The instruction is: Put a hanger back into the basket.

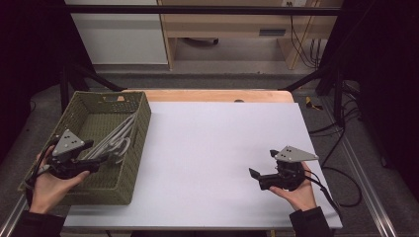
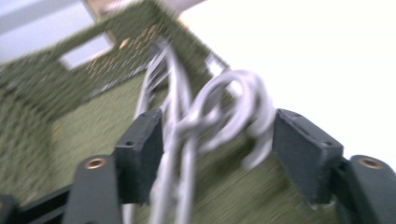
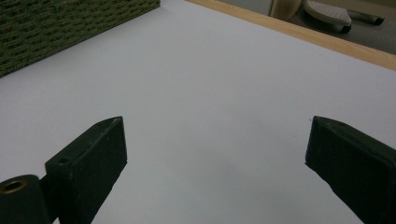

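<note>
Left gripper (image 2: 217, 154), jaws spread astride the grey wire hangers (image 2: 219, 112) in the green basket (image 1: 86, 106) at nine o'clock, grasps nothing yet; right gripper (image 3: 215, 163) idles unclenched at four o'clock.

Setting: lab or test bench, indoors, dim. White table (image 1: 217, 158) with a wood edge at the far side, framed by black metal bars (image 1: 197, 10) overhead and at both sides, like a recording rig. Dark curtains (image 1: 390, 74) close off left and right. Grey carpet floor (image 1: 222, 79) beyond the table. Loose black cables (image 1: 341, 128) trail over the floor at right; more cables hang by a pale wood desk (image 1: 237, 24) at the back. White cabinet (image 1: 118, 34) stands beside that desk.
</note>
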`<state>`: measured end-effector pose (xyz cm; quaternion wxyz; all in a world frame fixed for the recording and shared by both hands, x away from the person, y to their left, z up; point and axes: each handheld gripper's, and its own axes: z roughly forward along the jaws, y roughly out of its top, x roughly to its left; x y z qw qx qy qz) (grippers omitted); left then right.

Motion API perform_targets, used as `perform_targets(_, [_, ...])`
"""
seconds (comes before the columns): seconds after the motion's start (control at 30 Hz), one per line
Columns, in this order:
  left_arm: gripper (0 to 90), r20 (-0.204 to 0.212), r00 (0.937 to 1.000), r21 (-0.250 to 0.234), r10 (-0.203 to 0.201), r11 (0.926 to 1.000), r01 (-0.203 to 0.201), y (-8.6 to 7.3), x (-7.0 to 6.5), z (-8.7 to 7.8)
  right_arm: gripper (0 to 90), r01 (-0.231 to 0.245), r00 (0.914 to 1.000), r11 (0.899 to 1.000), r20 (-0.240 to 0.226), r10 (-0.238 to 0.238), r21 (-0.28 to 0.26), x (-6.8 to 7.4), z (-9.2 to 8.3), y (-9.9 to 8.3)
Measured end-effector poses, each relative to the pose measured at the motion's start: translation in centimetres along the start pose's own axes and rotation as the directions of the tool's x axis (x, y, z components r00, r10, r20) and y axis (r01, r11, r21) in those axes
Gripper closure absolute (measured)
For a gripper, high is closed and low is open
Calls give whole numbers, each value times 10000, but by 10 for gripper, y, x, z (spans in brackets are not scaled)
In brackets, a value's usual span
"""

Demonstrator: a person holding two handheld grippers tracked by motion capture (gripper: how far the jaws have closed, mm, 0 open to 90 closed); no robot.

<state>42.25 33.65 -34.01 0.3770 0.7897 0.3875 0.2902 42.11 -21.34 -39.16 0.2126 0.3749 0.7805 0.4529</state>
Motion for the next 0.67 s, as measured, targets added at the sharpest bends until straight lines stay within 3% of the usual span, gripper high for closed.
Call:
perform_targets(0.03, [275, 369, 9993, -381, -17, 9993, 31, 2, -8, -1, 59, -21, 10000, 10000, 30, 21, -69, 0, -1, 0])
perform_targets(0.13, [223, 726, 9973, -803, -50, 9967, 109, 3, -19, -1, 59, -34, 10000, 9999, 42, 35, -112, 0, -1, 0])
perform_targets(0.17, [209, 1161, 9930, -1207, -216, 9920, 357, 2, -31, 1, 59, -23, 10000, 9999, 52, 24, -168, 0, -1, 0])
perform_targets(0.2, [198, 1161, 9930, -1207, -216, 9920, 357, 2, -31, 1, 59, -23, 10000, 9999, 52, 24, -168, 0, -1, 0])
perform_targets(0.23, [182, 1502, 9883, -1545, -272, 9867, 507, 2, -41, 5, 57, -31, 10000, 9997, 58, 32, -241, 0, -2, 0])
perform_targets(0.4, [163, 1979, 9795, -1835, -389, 9801, 760, 0, -60, 15, 55, -3, 9999, 9990, 117, 8, -446, 1, -5, -1])
perform_targets(0.47, [159, 2021, 9791, -1820, -204, 9816, 581, -2, -71, 23, 56, -23, 9999, 9985, 136, 31, -552, 1, -7, -1])
perform_targets(0.67, [147, 2261, 9740, -1826, -137, 9816, 562, -6, -80, 32, 59, -122, 9999, 9965, 28, 125, -822, -3, -12, -5])
